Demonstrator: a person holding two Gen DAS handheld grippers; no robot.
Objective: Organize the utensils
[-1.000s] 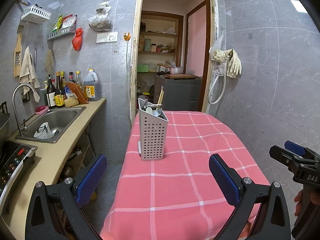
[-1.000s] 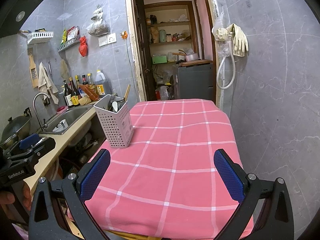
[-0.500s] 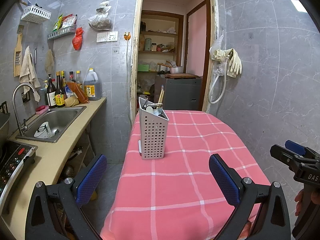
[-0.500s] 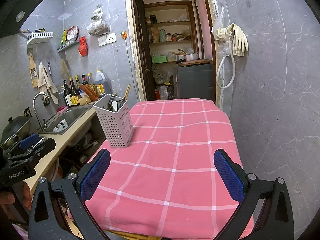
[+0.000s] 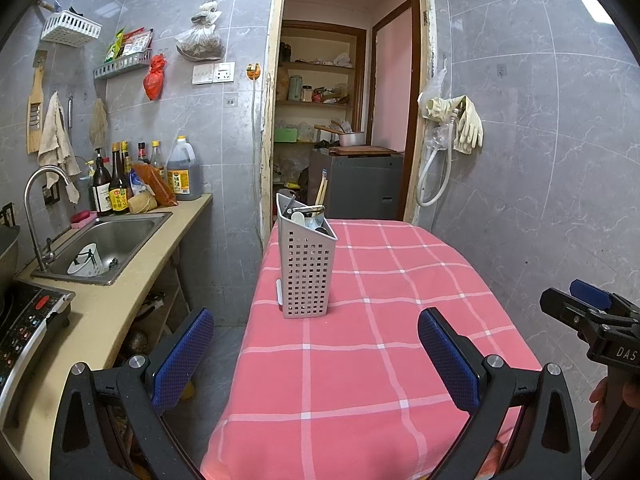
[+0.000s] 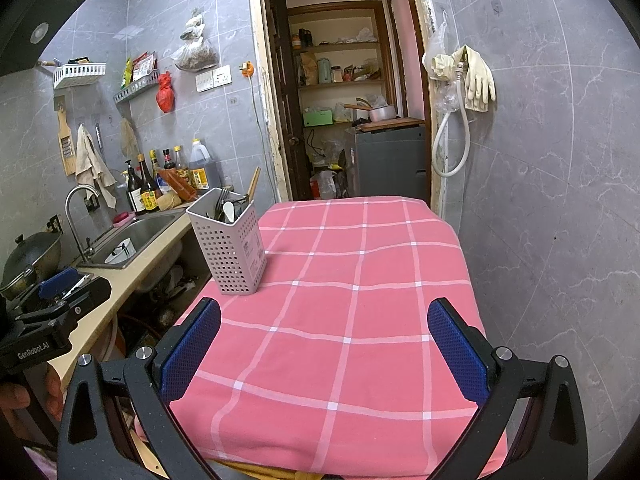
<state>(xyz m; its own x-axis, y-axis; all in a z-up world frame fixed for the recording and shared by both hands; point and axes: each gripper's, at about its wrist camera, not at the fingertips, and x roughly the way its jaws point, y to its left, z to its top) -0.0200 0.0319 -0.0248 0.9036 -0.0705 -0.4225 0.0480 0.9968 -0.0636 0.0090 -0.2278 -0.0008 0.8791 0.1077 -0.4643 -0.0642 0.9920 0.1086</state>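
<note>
A grey perforated utensil holder (image 5: 306,270) (image 6: 231,244) stands upright near the left edge of the table with the pink checked cloth (image 5: 368,340) (image 6: 352,304). Several utensils (image 5: 306,216) (image 6: 226,206) stick out of its top, chopsticks and a white spoon among them. My left gripper (image 5: 314,344) hovers open over the table's near left edge, short of the holder, nothing between its blue pads. My right gripper (image 6: 324,344) is open too, above the near end of the cloth, with the holder ahead to its left. Each gripper shows at the other view's edge.
A counter (image 5: 120,280) with a steel sink (image 5: 108,240), tap, bottles (image 5: 116,184) and an induction cooker (image 5: 24,320) runs along the left. A wok (image 6: 32,256) sits beyond. An open doorway (image 5: 344,128) with shelves lies behind the table. Grey tiled wall (image 5: 540,180) with hanging gloves stands to the right.
</note>
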